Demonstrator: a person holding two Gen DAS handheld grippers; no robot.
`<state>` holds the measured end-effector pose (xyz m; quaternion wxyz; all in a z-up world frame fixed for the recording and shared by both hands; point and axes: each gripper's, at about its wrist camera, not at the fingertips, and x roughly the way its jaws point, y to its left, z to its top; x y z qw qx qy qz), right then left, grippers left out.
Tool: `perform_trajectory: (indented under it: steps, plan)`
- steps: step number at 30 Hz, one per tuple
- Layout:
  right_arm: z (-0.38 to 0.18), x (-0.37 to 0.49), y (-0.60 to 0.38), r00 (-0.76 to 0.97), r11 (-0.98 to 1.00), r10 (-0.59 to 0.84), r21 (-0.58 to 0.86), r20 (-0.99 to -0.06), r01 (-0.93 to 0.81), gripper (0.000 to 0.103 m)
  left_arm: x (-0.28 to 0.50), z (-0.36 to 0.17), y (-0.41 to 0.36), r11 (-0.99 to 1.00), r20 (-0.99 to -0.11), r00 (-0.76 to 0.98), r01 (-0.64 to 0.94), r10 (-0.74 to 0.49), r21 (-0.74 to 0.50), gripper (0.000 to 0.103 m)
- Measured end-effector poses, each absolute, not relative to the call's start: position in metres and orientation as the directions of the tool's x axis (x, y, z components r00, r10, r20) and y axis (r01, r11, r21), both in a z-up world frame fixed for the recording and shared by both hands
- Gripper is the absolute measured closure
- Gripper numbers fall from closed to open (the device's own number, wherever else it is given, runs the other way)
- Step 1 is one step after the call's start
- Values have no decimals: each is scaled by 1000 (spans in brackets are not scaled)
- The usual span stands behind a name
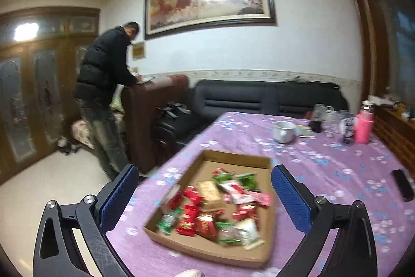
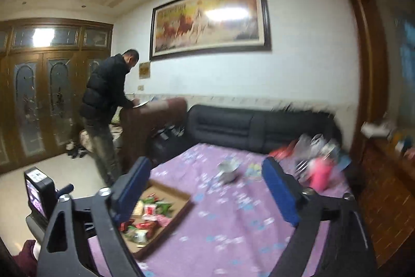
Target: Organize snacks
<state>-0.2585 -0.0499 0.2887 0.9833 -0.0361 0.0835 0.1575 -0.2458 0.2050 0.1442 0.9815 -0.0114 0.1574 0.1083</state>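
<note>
A shallow cardboard box (image 1: 233, 160) lies on the purple flowered tablecloth (image 1: 324, 173). Several wrapped snacks (image 1: 220, 207) in red, green, gold and white fill it. My left gripper (image 1: 205, 186) hangs above the box with its blue pads wide apart, open and holding nothing. In the right wrist view the same box (image 2: 179, 195) sits low at the left with snacks (image 2: 150, 214) inside. My right gripper (image 2: 205, 181) is raised over the cloth to the right of the box, open, nothing between its blue pads. The left gripper's camera body (image 2: 39, 196) shows at the far left.
At the table's far end stand a white cup (image 1: 284, 131), a pink bottle (image 1: 363, 127) and glass clutter. A black remote (image 1: 402, 184) lies near the right edge. A dark sofa (image 1: 259, 100) lies behind the table. A person in a black jacket (image 1: 106, 85) bends over a brown chair.
</note>
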Motion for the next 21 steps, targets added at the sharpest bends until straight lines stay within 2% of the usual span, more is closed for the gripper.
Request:
perform_trajectory:
  steps: [2, 6, 9, 14, 17, 21]
  plan:
    - [299, -268, -55, 941, 949, 284, -83, -185, -303, 4, -245, 145, 201, 982, -332, 927, -188, 174, -10, 0]
    - [268, -248, -45, 893, 935, 315, -58, -321, -351, 4, -237, 139, 193, 983, -386, 908, -182, 164, -8, 0]
    - [204, -213, -22, 816, 924, 341, 5, -467, -383, 4, -232, 131, 191, 974, -423, 880, -222, 217, 36, 0]
    - [86, -159, 35, 678, 918, 341, 75, -652, -390, 4, -228, 122, 204, 967, -459, 856, -254, 238, 29, 0]
    - [50, -154, 62, 608, 895, 378, 107, -698, -433, 4, -222, 116, 214, 965, -484, 842, -260, 236, 18, 0]
    - [40, -166, 93, 610, 863, 378, 27, -696, -504, 4, -211, 105, 219, 966, -518, 825, -256, 225, 11, 0]
